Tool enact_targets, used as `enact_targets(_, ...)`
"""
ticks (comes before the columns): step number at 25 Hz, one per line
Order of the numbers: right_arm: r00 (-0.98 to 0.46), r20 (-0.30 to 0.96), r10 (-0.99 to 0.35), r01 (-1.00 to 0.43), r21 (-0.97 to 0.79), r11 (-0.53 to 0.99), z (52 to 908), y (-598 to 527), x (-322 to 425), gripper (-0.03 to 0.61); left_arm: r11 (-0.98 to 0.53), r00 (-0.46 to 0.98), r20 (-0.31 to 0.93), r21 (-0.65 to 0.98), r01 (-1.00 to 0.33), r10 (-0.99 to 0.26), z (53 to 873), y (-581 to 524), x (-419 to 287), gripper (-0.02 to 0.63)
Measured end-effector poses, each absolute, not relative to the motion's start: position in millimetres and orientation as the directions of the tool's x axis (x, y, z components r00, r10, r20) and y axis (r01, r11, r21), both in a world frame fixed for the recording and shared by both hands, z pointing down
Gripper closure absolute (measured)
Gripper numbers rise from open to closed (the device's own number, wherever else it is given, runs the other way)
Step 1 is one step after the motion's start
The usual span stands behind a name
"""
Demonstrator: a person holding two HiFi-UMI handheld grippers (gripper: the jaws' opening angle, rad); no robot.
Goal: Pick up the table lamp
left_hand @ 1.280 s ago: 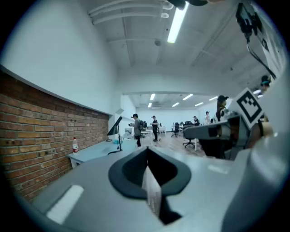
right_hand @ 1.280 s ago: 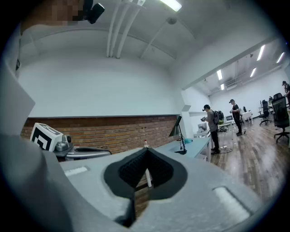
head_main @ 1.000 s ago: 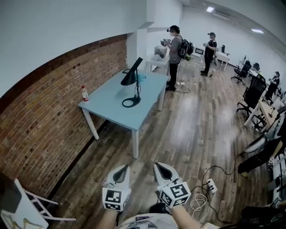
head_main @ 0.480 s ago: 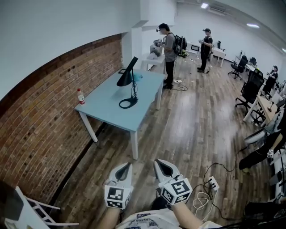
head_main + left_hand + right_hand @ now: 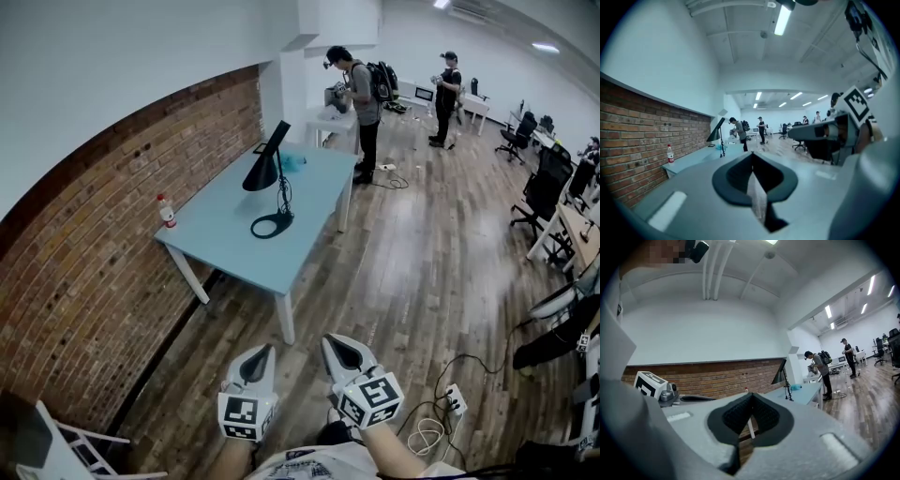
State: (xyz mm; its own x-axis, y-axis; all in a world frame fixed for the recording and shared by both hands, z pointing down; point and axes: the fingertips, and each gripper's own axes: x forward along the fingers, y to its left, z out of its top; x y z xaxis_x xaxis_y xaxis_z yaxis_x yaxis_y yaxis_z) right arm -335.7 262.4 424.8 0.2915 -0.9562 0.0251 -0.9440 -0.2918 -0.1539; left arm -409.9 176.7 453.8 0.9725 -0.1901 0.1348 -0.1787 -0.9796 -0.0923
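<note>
**Open-plan office, head view.** I hold the left gripper (image 5: 260,354) and the right gripper (image 5: 339,349) side by side at the bottom centre of the frame. Both have their jaws pressed together with nothing between them (each gripper view shows only a thin seam where the pads meet).

The table lamp (image 5: 266,167) is black, with a slanted cone shade, a thin stem and a ring-shaped base. It stands upright on the light-blue table (image 5: 225,248), left of centre in the upper half of the frame. It is well apart from both grippers, with a stretch of wooden floor (image 5: 412,272) between.

A small bottle (image 5: 167,212) stands at the table's left edge beside the brick wall (image 5: 84,272), apart from the lamp. Two people (image 5: 364,75) stand beyond the table's far end, at the top of the frame.

The step in hand, as I judge it, is the approach; no reach or grip has begun. The next move calls for getting to the table's near side, then spreading one gripper's jaws before they reach the lamp. The thin stem looks the likeliest place to pinch. Because the shade leans off to one side, I would lift straight up and steady the base ring with the other gripper if the lamp tips.
</note>
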Motion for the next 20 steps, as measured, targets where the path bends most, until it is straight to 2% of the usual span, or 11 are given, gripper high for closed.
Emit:
enact_targets(11,0.22,0.036,-0.975,-0.964,-0.147,-0.223,421.6,233.9,-192.5,0.58,-0.967,0.958,0.155,-0.112,-0.227,-0.243,452.1,147.4,-269.0,0.623)
enact_targets(20,0.145,0.067,-0.987,-0.975,-0.161,-0.154,438.6,219.4,-119.0,0.58,-0.961,0.945,0.183,-0.114,-0.252,-0.27,461.9,135.7,-188.6,0.623)
